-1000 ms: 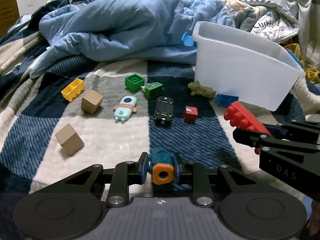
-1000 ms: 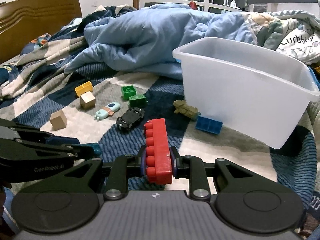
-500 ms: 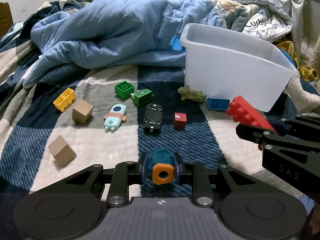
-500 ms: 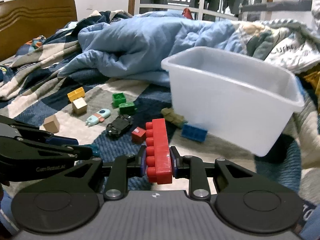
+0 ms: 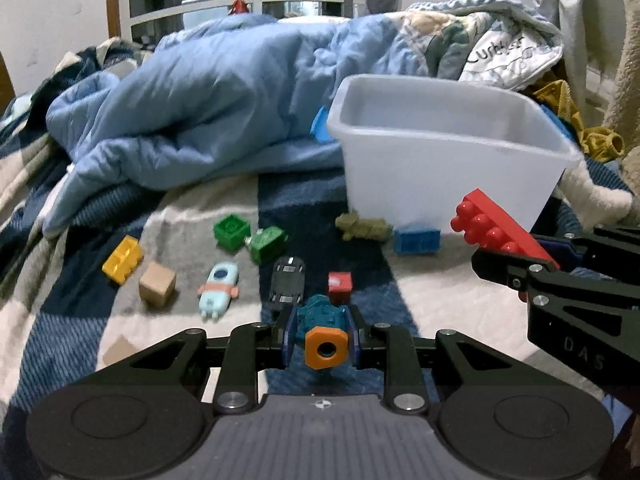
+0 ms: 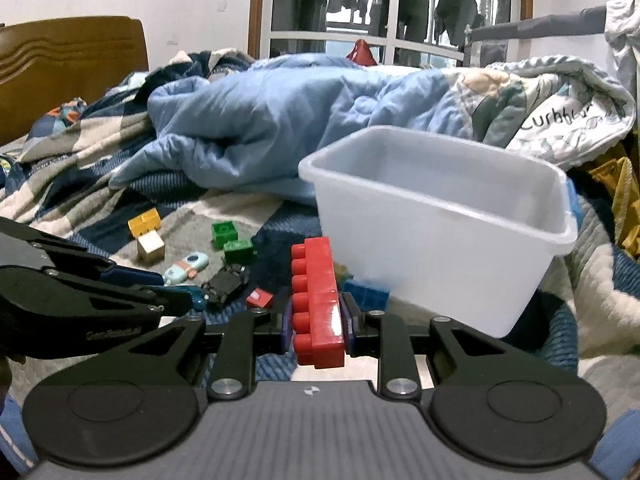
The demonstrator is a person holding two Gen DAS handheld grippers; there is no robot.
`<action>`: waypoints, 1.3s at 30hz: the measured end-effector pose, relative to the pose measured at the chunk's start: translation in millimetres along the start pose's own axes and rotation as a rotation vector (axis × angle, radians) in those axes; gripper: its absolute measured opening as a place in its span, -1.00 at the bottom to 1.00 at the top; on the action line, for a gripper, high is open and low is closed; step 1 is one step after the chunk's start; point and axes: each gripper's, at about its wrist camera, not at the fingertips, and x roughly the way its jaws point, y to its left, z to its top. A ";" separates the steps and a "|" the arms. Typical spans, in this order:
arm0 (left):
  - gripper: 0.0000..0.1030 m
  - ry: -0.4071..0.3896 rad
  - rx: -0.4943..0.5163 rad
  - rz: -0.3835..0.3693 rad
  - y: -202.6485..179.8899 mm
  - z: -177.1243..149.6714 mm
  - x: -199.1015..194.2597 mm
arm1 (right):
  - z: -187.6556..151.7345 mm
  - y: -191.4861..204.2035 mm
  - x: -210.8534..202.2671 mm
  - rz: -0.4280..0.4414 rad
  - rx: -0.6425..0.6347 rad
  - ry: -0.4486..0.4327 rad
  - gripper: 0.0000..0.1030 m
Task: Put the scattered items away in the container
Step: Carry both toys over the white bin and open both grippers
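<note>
- Clenched jaws of the left gripper (image 5: 322, 338) pinch a teal toy with an orange hexagonal end (image 5: 323, 334), lifted clear of the blue-and-white checked blanket (image 5: 72, 344).
- Left wrist view: the white translucent plastic bin (image 5: 448, 172) sits ahead and to the right on the blanket, its open top facing up, and nothing can be made out inside it.
- Scattered in front of it lie a yellow hollow brick (image 5: 122, 259), a tan wooden cube (image 5: 157, 289), a pale blue rocket toy (image 5: 218, 291), two green bricks (image 5: 231, 232) (image 5: 267, 243), a black toy car (image 5: 287, 285) and a small red cube (image 5: 340, 287).
- An olive toy vehicle (image 5: 363, 227) and a blue plastic brick (image 5: 417, 241) lie just beside the bin's near wall.
- At the right edge, the right gripper (image 5: 532, 256) carries a long red studded brick (image 5: 496, 229), raised near the bin's front corner.
- A rumpled light blue duvet (image 5: 208, 108) is heaped behind the toys.
- Right wrist view: the right gripper (image 6: 317, 322) is closed on the long red studded brick (image 6: 317, 300), which stands lengthwise between the pads, studs to the left.
- The bin (image 6: 436, 240) sits just beyond and to the right of the brick.
- The left gripper (image 6: 180, 300) reaches in from the left, well apart from the bin.
</note>
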 end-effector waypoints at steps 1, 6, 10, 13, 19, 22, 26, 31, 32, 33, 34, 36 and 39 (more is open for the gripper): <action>-0.44 -0.009 0.005 0.000 -1.5 4.5 -2.1 | 2.5 -2.6 -2.3 -0.003 0.002 -0.011 -0.48; -0.44 -0.051 0.025 -0.009 -9.8 32.6 -9.4 | 17.4 -17.5 -12.4 -0.015 0.016 -0.072 -0.48; -0.44 -0.091 0.013 -0.051 -20.0 64.6 -8.2 | 34.1 -34.7 -21.0 -0.037 0.023 -0.123 -0.48; -0.44 -0.115 0.024 -0.072 -32.9 87.1 -1.2 | 44.1 -50.3 -23.5 -0.062 0.031 -0.146 -0.48; -0.44 -0.147 0.056 -0.106 -59.8 128.9 27.8 | 55.0 -81.7 -13.3 -0.108 0.055 -0.145 -0.48; -0.44 -0.146 0.056 -0.120 -71.6 146.2 49.0 | 60.1 -95.2 -2.0 -0.131 0.061 -0.124 -0.48; -0.44 -0.118 0.077 -0.118 -84.4 160.1 81.0 | 65.9 -111.8 12.9 -0.145 0.068 -0.102 -0.48; -0.44 -0.072 0.071 -0.134 -90.9 160.9 111.7 | 67.2 -121.3 34.4 -0.163 0.041 -0.074 -0.47; -0.44 -0.067 0.072 -0.134 -92.1 160.3 115.9 | 66.7 -122.8 38.1 -0.164 0.038 -0.065 -0.47; -0.44 -0.058 0.072 -0.136 -92.7 159.3 120.5 | 66.0 -124.0 41.9 -0.164 0.037 -0.055 -0.47; -0.44 -0.049 0.074 -0.135 -93.4 158.5 125.1 | 65.1 -124.9 45.5 -0.164 0.037 -0.046 -0.47; -0.42 -0.037 0.096 -0.123 -96.4 155.9 131.9 | 63.8 -126.9 52.5 -0.159 0.040 -0.021 -0.46; -0.06 -0.043 0.117 -0.090 -97.6 153.3 132.3 | 61.7 -128.5 58.0 -0.151 0.052 0.003 -0.37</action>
